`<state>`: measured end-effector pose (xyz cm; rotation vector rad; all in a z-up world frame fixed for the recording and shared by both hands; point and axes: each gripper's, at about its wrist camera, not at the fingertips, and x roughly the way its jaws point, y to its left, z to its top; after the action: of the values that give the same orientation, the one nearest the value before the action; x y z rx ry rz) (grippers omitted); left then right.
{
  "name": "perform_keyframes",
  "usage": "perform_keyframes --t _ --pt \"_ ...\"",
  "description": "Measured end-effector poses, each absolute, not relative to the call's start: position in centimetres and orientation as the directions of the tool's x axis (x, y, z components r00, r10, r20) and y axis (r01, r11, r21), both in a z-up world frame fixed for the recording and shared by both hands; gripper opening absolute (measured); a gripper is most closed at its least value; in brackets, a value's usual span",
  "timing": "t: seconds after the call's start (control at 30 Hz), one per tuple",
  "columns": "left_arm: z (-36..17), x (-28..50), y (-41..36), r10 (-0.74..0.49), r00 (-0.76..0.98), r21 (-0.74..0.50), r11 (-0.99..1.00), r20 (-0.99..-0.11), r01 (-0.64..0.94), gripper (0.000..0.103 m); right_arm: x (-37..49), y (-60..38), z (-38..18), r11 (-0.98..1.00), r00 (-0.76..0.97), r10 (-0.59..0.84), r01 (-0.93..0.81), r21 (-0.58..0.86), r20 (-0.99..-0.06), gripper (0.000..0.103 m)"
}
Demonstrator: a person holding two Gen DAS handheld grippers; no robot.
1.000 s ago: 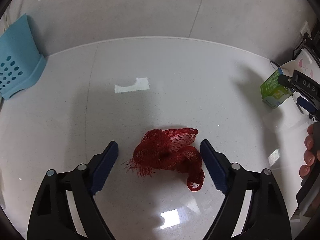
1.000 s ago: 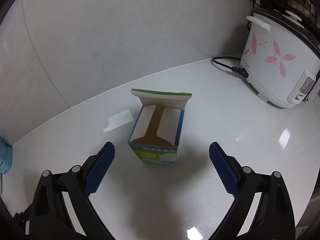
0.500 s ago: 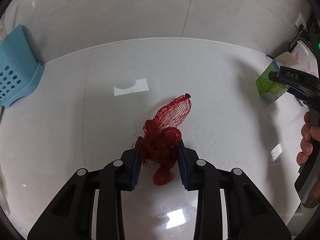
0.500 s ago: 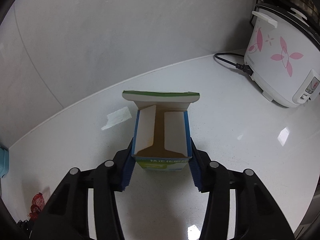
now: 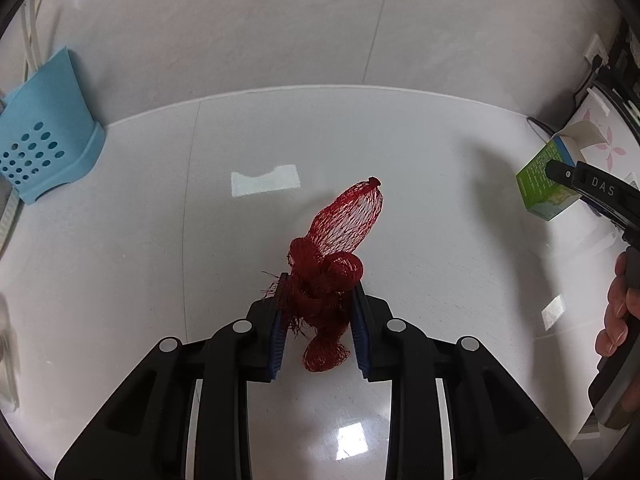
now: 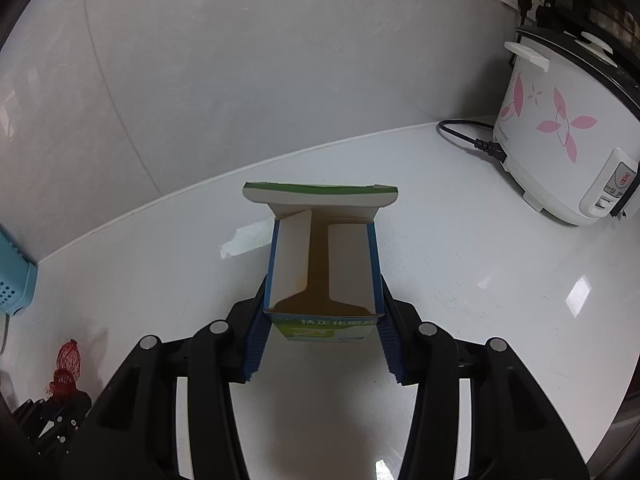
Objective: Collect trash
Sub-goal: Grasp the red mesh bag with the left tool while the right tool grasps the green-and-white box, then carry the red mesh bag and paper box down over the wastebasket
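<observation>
Left gripper (image 5: 319,316) closing, pads pinching red mesh net bag (image 5: 336,260) over white counter (image 5: 140,240), long axis pointing up and away toward the wall. Right gripper (image 6: 322,330) clamped on open carton (image 6: 324,268), upright, flap end up.

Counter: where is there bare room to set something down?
Bare counter runs between the blue basket and the red net, and from the box toward the rice cooker. Crowded only beside its cord.
</observation>
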<state>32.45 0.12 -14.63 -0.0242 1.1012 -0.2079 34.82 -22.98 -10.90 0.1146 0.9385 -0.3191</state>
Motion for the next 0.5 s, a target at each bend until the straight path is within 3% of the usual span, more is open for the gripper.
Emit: perform_keyframes --t 0.5 --pt "-11.6 28.4 -1.1 -0.15 0.479 -0.087 0.985 -0.865 0.151 0.027 27.4 -22.3 -7.6 0.981 0.603 -0.138 0.194 -0.023 -0.785 0.045"
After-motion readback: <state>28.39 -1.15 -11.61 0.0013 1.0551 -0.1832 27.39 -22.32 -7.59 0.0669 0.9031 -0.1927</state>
